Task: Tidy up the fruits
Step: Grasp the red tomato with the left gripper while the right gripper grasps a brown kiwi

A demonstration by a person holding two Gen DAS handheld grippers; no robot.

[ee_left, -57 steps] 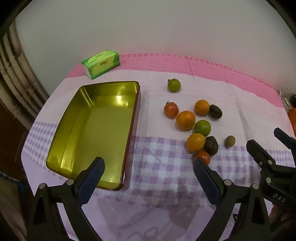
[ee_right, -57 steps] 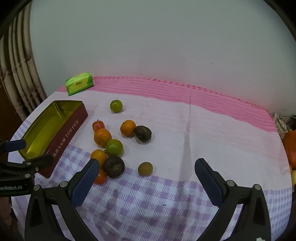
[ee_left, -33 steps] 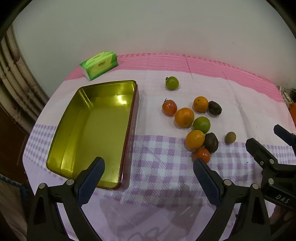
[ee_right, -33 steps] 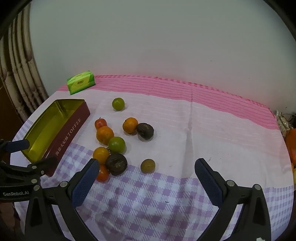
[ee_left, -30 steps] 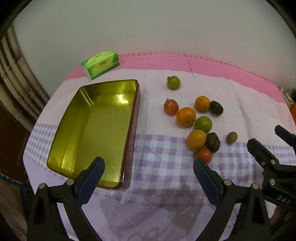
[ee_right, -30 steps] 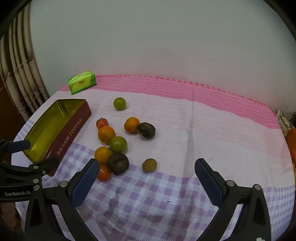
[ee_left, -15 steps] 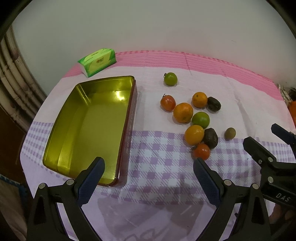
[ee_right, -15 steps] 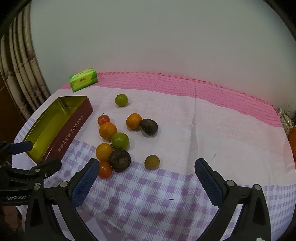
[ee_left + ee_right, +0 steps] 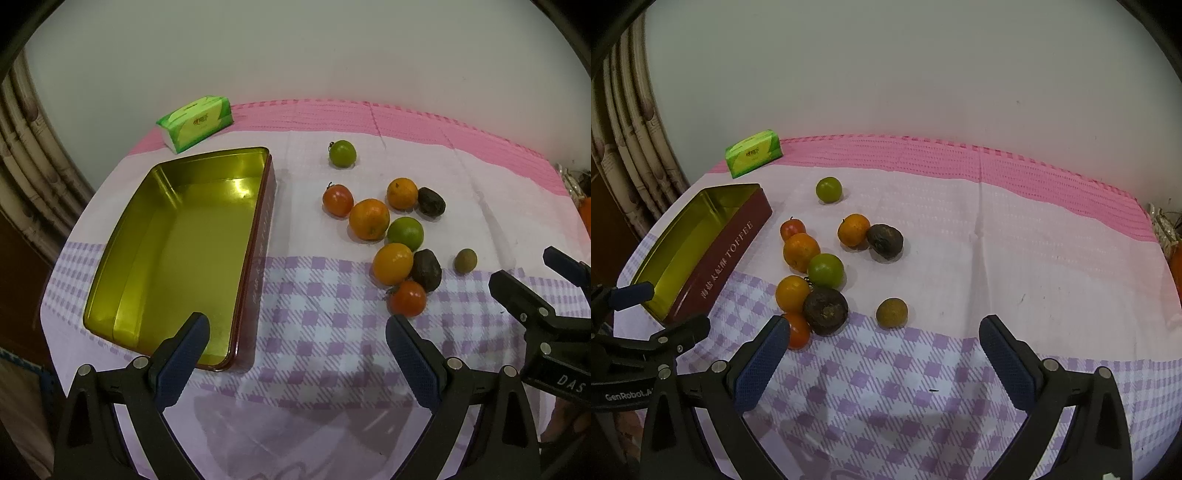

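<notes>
An empty gold toffee tin [image 9: 177, 251] with red sides lies on the left of the table; it also shows in the right wrist view [image 9: 701, 243]. Several loose fruits lie to its right: oranges [image 9: 369, 223], green fruit [image 9: 405, 233], red tomatoes [image 9: 407, 298], dark fruits [image 9: 426, 269] and a small brown one [image 9: 465, 261]. In the right wrist view the cluster [image 9: 823, 271] sits ahead-left and the small brown fruit [image 9: 892, 313] is nearest. My left gripper [image 9: 297, 354] is open and empty near the tin's front corner. My right gripper [image 9: 882, 362] is open and empty, short of the fruits.
A green tissue pack [image 9: 195, 122] lies at the back left by the wall. A curtain [image 9: 631, 147] hangs at the left. The table is covered with a pink and purple-checked cloth [image 9: 997, 240]. Something orange [image 9: 1176, 266] sits at the far right edge.
Both grippers have crept slightly forward over the table; the fruits sit a little closer in the right wrist view. Nothing was grasped and both stay open.
</notes>
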